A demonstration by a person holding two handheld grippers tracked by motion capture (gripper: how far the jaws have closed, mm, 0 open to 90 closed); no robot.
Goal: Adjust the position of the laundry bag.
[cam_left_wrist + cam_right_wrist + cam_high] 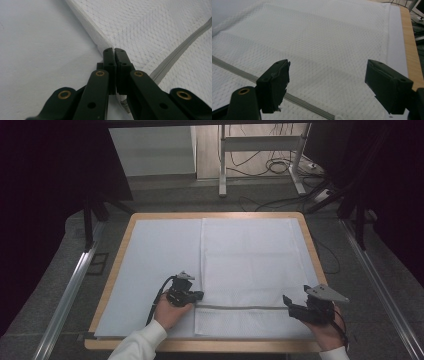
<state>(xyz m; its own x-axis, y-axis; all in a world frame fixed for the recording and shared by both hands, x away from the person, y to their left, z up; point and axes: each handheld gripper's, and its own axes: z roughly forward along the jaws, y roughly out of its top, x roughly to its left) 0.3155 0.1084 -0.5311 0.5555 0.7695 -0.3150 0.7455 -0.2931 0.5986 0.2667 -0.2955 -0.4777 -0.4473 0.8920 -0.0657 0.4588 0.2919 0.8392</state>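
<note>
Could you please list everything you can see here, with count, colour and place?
towel: one, white with a grey stripe near its front edge, spread on the right half of the table.
sheet: one, pale blue-white, covering the tabletop under the towel.
table: one, light wood rim, centre.
desk frame: one, white, on the floor behind.
cables: several, black, on the floor behind.
left gripper: one, black, shut on the towel's left edge at the stripe.
right gripper: one, black, jaws open above the towel's right front part.
</note>
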